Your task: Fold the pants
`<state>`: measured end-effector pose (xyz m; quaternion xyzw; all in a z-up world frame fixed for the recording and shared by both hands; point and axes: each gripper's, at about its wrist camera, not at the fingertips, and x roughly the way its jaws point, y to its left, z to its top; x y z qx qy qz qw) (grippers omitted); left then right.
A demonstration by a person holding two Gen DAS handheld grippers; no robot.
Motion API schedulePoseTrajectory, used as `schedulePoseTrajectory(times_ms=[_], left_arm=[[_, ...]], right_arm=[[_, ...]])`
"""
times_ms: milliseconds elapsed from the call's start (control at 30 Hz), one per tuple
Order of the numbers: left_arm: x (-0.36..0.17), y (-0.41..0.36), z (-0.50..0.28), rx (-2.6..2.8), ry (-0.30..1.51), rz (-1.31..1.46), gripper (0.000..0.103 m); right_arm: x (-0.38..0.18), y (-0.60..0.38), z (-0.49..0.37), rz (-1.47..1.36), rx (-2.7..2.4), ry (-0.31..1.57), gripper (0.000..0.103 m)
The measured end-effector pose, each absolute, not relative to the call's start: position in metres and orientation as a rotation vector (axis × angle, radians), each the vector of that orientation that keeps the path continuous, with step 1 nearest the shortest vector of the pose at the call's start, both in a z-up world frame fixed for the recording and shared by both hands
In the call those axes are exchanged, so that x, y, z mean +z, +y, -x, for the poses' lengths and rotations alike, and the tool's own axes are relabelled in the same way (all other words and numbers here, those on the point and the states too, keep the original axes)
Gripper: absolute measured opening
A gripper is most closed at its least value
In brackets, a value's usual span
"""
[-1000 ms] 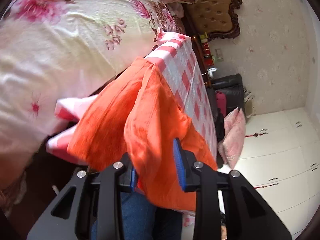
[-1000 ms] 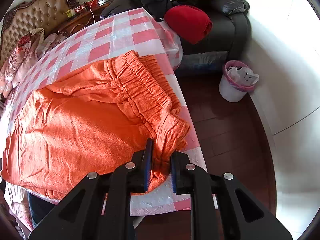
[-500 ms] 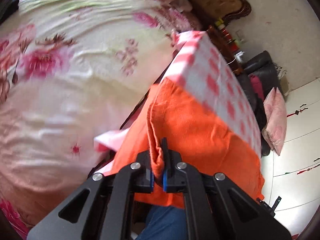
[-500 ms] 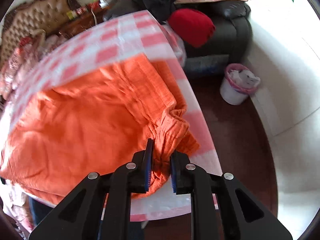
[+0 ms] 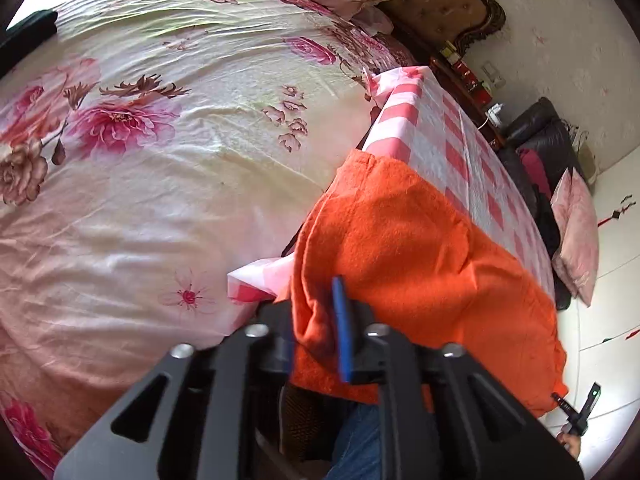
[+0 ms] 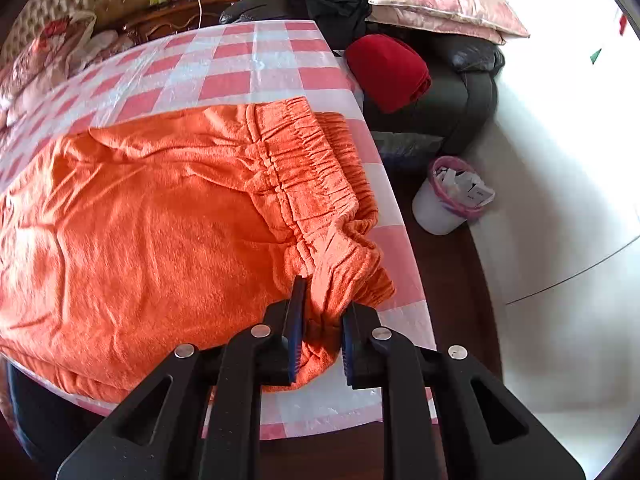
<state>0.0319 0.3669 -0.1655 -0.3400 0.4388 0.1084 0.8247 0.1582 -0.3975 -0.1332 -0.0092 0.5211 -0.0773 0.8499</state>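
We see the orange pants [image 6: 160,216] spread flat across the near part of the table [image 6: 256,60], which wears a red-and-white checked cloth. The elastic waistband [image 6: 316,168] lies toward the table's right edge, bunched at its near end. The leg end hangs over the table's left edge, beside a bed [image 5: 160,140] with a flowered cover.

Right gripper [image 6: 322,332]: jaws narrow, clamped on the bunched near corner of the waistband, close to the table's near right corner. Fabric fills the gap between the blue pads.

Left gripper [image 5: 316,332]: jaws part open and opening. A fold of the pants' leg end sits between them, draped against the left finger; we note a gap at the right blue pad [image 5: 342,328], so we cannot call it a firm grip.

Beyond the right edge: a white bin [image 6: 448,200] on the floor and a dark sofa [image 6: 468,92].
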Motion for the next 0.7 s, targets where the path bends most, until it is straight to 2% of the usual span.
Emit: schedulePoseTrajectory(times_ms=[33, 100, 167, 400, 433, 467, 500, 533, 700], left_arm=[[-0.162, 0.371, -0.032, 0.245, 0.920, 0.718, 0.032], [-0.152, 0.387, -0.035, 0.236, 0.859, 0.751, 0.033], [-0.147, 0.404, -0.054, 0.172, 0.828, 0.805, 0.040], [-0.178, 0.425, -0.135, 0.011, 0.909, 0.910, 0.042], [-0.183, 0.423, -0.141, -0.013, 0.922, 0.920, 0.040], [-0.185, 0.421, -0.147, -0.042, 0.933, 0.924, 0.029], [-0.185, 0.417, -0.151, -0.051, 0.941, 0.901, 0.013], [-0.182, 0.415, -0.152, -0.032, 0.947, 0.863, 0.004], [-0.145, 0.408, -0.134, 0.068, 0.873, 0.709, 0.003]], right_arm=[[-0.133, -0.397, -0.159, 0.026, -0.165, 1.101, 0.015], [-0.134, -0.396, -0.160, 0.033, -0.170, 1.107, 0.016], [-0.135, -0.394, -0.161, 0.045, -0.176, 1.111, 0.017], [-0.136, -0.394, -0.162, 0.038, -0.188, 1.121, 0.017], [-0.136, -0.393, -0.162, 0.037, -0.191, 1.122, 0.017], [-0.136, -0.393, -0.163, 0.038, -0.194, 1.124, 0.018], [-0.136, -0.392, -0.163, 0.040, -0.199, 1.126, 0.018], [-0.136, -0.392, -0.163, 0.039, -0.203, 1.128, 0.018], [-0.137, -0.386, -0.165, 0.072, -0.227, 1.130, 0.020]])
